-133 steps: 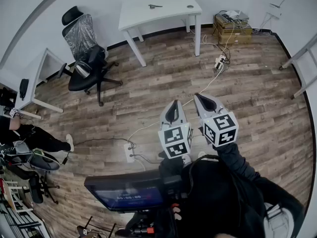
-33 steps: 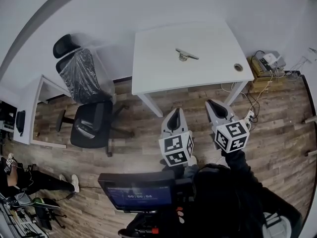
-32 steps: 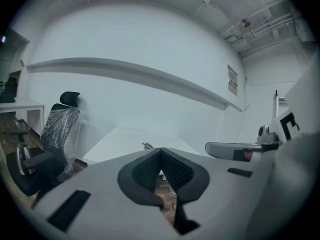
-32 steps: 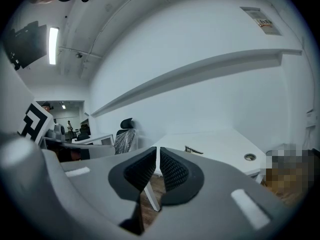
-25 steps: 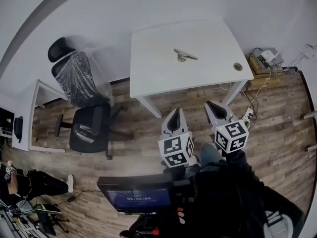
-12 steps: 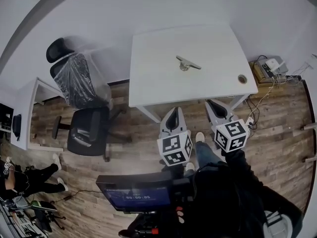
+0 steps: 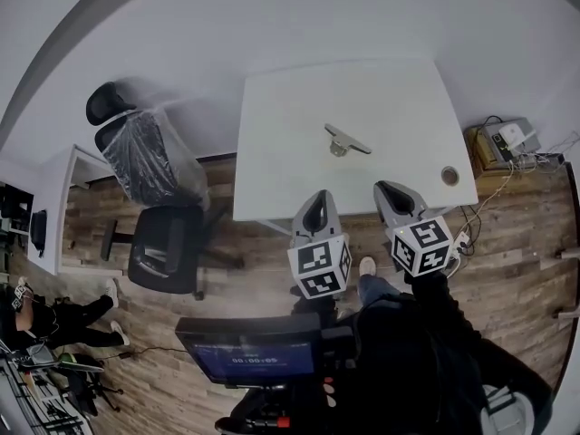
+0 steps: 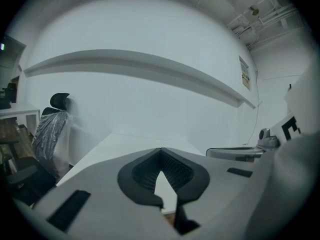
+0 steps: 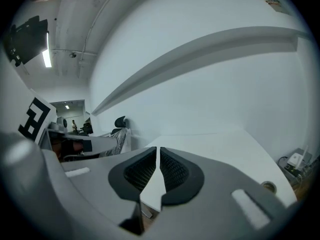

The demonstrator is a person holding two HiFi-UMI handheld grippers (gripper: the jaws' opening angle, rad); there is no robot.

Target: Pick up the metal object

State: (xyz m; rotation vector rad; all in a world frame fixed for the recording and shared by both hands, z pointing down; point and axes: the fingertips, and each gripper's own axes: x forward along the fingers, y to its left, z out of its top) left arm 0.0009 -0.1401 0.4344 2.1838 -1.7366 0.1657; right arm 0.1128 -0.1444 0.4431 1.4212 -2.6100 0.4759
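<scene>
Metal obj (image 7: 345, 140) lies near the middle of the white table (image 7: 272, 161), well apart from both grippers, nothing touching it. It looks like a short flat bar on a round stub, prob. a handle or cleat. Judging by that it's stiff and smooth, likely a bit heavy for its size and slippery under the pads. Best hold is prob. across the narrow bar close to the stub, so it won't tip; the ends would let it swing. L gripper (image 7: 315, 212) and R gripper (image 7: 396, 198) hover at the table's near edge, both w/ jaws closed together and nothing btw them, so they'd need to open before any grab. Views differ: only the head view shows the obj and its spot relative to the cable hole (image 7: 449, 176) at the table's right corner. The L gripper view (image 8: 161, 151) gives just a low white tabletop, the office chair (image 8: 50, 131) at left and the other gripper's body at right, no obj. The R gripper view (image 9: 158, 152) shows tabletop, the cable hole and a box on the floor (image 9: 296, 160), obj not visible there either.
</scene>
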